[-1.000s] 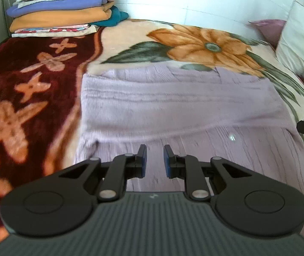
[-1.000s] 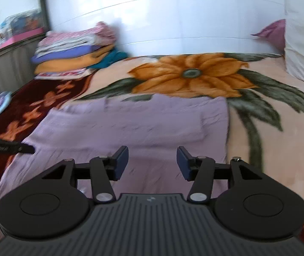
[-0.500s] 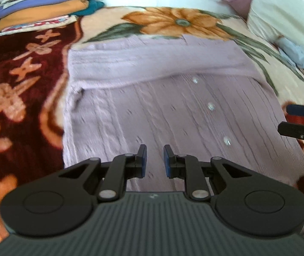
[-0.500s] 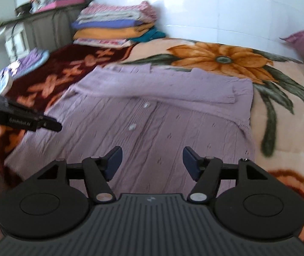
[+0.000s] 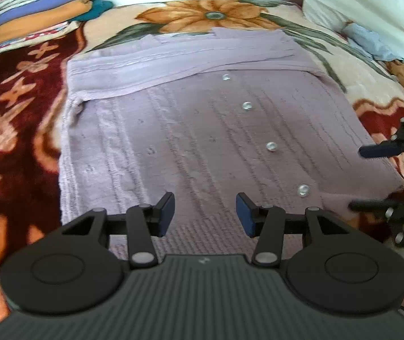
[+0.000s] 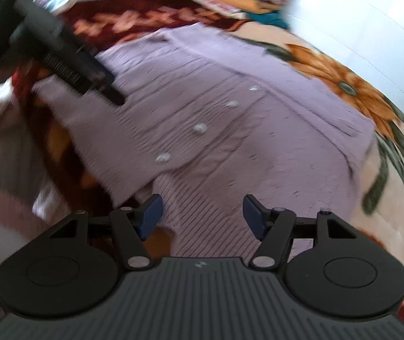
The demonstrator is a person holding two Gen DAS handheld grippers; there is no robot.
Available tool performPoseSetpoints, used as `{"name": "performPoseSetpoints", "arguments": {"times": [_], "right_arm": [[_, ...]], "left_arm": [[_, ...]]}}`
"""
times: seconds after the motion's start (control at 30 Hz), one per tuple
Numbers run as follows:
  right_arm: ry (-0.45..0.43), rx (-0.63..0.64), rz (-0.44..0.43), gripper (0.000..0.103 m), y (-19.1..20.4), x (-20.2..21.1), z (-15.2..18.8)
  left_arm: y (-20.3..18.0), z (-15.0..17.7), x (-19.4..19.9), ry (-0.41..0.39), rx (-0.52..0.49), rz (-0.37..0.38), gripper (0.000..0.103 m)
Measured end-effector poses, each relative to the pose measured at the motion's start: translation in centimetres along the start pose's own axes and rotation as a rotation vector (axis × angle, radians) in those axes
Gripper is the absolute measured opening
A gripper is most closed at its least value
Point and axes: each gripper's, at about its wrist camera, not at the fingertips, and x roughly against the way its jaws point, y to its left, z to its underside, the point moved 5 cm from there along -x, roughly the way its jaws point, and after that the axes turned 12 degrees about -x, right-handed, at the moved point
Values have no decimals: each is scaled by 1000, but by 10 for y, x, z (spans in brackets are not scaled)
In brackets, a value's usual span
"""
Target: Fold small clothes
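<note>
Here a lilac cable-knit cardigan (image 5: pixel 202 130) with a line of small clear round buttons (image 5: pixel 270 146) lies flat on a plush blanket (image 5: pixel 17 107) patterned in dark red, cream and a big orange flower. The cardigan's sleeves are folded across its far end, nearest the flower, and its ribbed hem lies at the near end, close to both cameras.

The left gripper (image 5: pixel 204 214), black with blue pads, hovers over the hem near the cardigan's near left part. Its jaws have just been opening and now stand apart, with knit visible below the gap but nothing pinched between the pads.

The right gripper (image 6: pixel 202 215) of the same make is over the cardigan's near right corner, where the hem meets the blanket. Its jaws are spread wide, wider than the left pair, and hold nothing. That view is tilted and smeared, so fine detail of the corner is hard to read. From the left wrist view, the right gripper's fingers (image 5: pixel 377 150) show at the cardigan's right edge, one above the fabric and one lower beside the corner.

Beyond the cardigan's far left corner sits a stack of folded cloths (image 5: pixel 32 17) in orange, blue, teal and pale prints. Beyond its far right corner a white pillow (image 5: pixel 366 14) leans, with a light blue cloth (image 5: pixel 369 42) bunched beside it.
</note>
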Motion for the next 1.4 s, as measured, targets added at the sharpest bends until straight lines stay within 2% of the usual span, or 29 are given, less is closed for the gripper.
{"name": "performPoseSetpoints", "arguments": {"times": [0.13,0.33,0.57,0.8,0.9,1.0,1.17,1.3,1.4], "right_arm": [[21,48,-6,70,4,5,6],[35,55,91,70,-2,-6,8],[8,36,106,70,-10,-11,2],[-43,19,36,70,3,-32,-7],[-83,-33,-55,70,7,-28,-11],[-86,-61,-135,70,12,-23,-12],[-67,-10,-114,70,15,-12,-2],[-24,26,-75,70,10,-8,12],[6,35,-43,70,6,-10,22]], "left_arm": [[-3,1,0,-5,-4,19,50],[-9,5,-10,20,-1,36,50],[-11,7,-12,30,-11,46,50],[-7,6,-14,30,13,52,50],[-5,6,-13,32,13,46,50],[-3,8,-14,39,16,47,50],[-8,10,-12,51,-24,52,50],[-17,14,-6,61,-80,101,51],[-27,19,-1,70,-128,132,65]]}}
